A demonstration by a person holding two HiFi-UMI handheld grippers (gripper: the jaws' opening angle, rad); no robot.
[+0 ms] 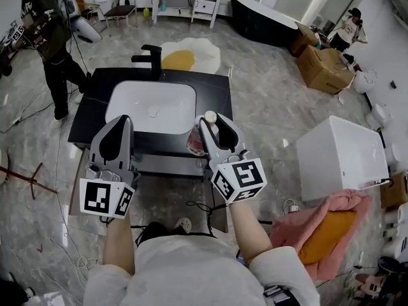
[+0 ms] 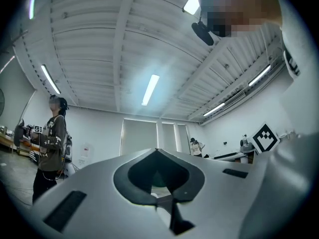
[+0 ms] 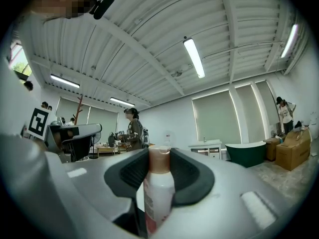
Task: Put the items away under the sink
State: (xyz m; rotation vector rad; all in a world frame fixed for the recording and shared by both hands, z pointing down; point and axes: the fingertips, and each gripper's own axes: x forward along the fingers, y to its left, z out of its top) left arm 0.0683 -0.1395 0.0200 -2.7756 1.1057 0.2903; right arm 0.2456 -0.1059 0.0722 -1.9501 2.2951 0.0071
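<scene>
A black sink vanity (image 1: 213, 89) stands on the marble floor, with a white basin (image 1: 150, 104) set in its top. Both grippers hover over the vanity's front edge. The left gripper (image 1: 124, 119) has its fingers clenched on nothing. The right gripper (image 1: 209, 122) has its fingers grasping a white, pink-capped bottle (image 3: 158, 189), just right of the basin.

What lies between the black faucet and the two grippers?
Head view: the white basin lies between the faucet and the left gripper and right gripper, which holds a bottle.
</scene>
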